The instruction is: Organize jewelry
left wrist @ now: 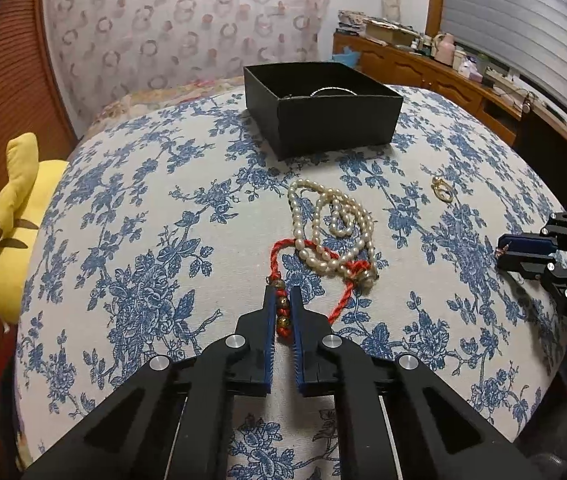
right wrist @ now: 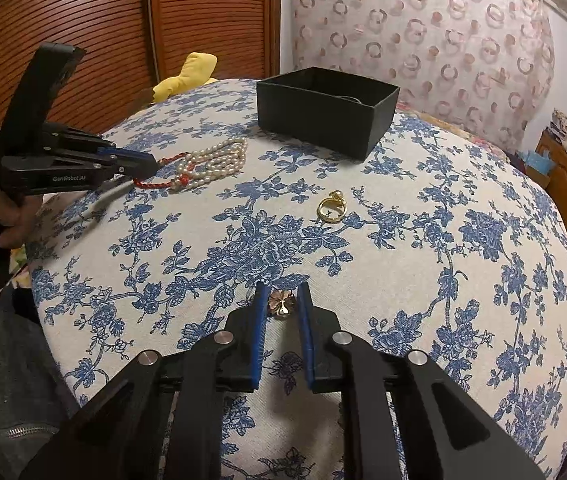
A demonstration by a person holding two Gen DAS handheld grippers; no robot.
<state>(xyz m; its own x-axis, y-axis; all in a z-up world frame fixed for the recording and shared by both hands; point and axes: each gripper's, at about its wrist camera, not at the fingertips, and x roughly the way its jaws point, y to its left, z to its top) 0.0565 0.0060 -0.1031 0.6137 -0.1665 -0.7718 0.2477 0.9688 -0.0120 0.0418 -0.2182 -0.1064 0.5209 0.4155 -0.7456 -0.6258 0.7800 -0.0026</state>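
Observation:
A black open box (left wrist: 323, 108) stands at the far side of the floral cloth, with a silver bangle (left wrist: 331, 91) inside. A pearl necklace (left wrist: 331, 224) lies tangled with a red cord bracelet (left wrist: 315, 268). My left gripper (left wrist: 282, 294) is closed on the bracelet's beaded end (left wrist: 283, 312). A gold ring (right wrist: 331, 208) lies on the cloth to the right. My right gripper (right wrist: 282, 292) has its jaws around a small rose-gold flower earring (right wrist: 281, 305), touching it on both sides. The box also shows in the right wrist view (right wrist: 323, 112).
A yellow plush toy (left wrist: 19, 216) lies at the left edge of the round surface. A wooden slatted door (right wrist: 123, 20) and a patterned curtain (left wrist: 187, 28) stand behind. A cluttered wooden sideboard (left wrist: 423, 64) runs along the right.

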